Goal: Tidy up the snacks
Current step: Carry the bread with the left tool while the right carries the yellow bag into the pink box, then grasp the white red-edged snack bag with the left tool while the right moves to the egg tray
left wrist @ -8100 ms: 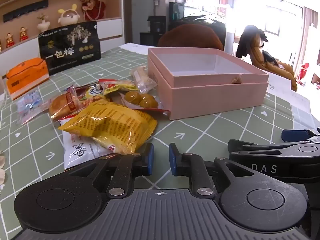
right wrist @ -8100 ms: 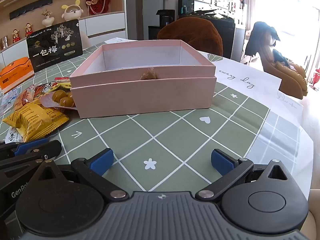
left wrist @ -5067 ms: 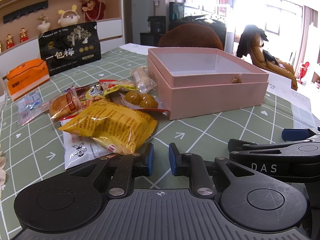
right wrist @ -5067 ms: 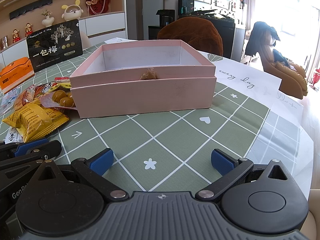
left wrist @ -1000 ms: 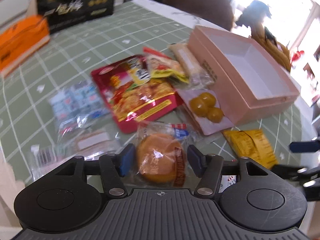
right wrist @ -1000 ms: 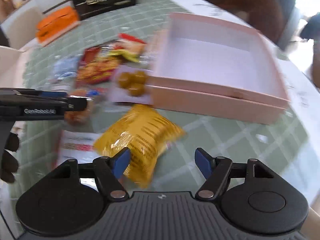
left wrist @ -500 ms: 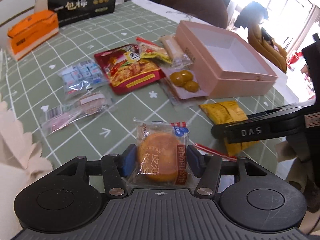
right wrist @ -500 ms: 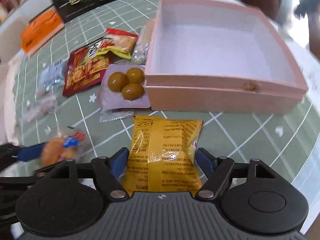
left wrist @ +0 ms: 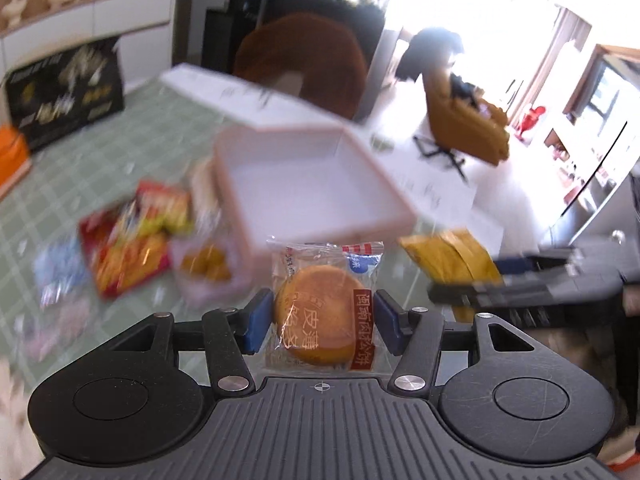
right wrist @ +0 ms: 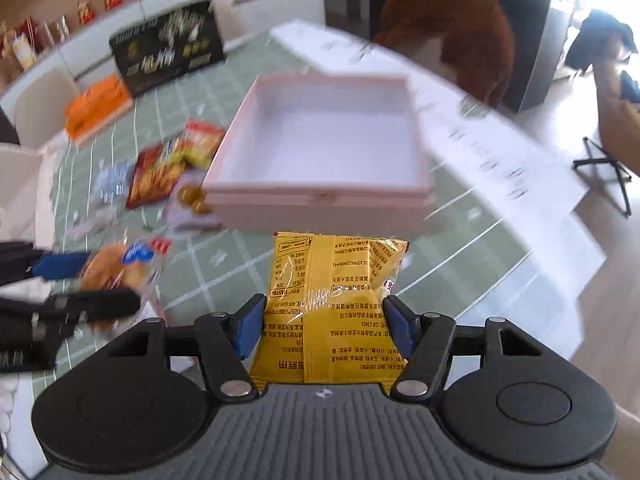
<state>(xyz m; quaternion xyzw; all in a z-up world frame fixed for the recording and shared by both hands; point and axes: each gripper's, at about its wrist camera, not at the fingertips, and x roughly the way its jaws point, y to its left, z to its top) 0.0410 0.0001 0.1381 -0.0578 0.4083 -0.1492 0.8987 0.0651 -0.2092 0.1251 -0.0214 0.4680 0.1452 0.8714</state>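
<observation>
Two snacks are riding in my claws at once, both off the worktop [right wrist: 224,264] and short of the open pink box [right wrist: 320,200], which is sitting empty ahead of them.

I am holding the wrapped round cake [left wrist: 320,314] in the left claw [left wrist: 320,320], its blue pads pressing the clear wrapper at either side of the cake's widest part. I am judging it light but crumbly: the crust would likely crack under a hard pinch, and the film looks slick, so taking it across the middle seems right, with just enough pressure to stop it sliding.

In the right claw [right wrist: 323,322] I am carrying the yellow packet [right wrist: 328,300], and those jaws are closing in on it as I watch, pads at its two long edges near the lower half. It looks puffy and soft, mostly air, so I am expecting it to give and bulge instead of resisting; squeezed too far, it could burst or crush what is inside.

Several other packets [right wrist: 160,168] are lying on the green checked cloth beside the box's left wall, blurred in both views.
</observation>
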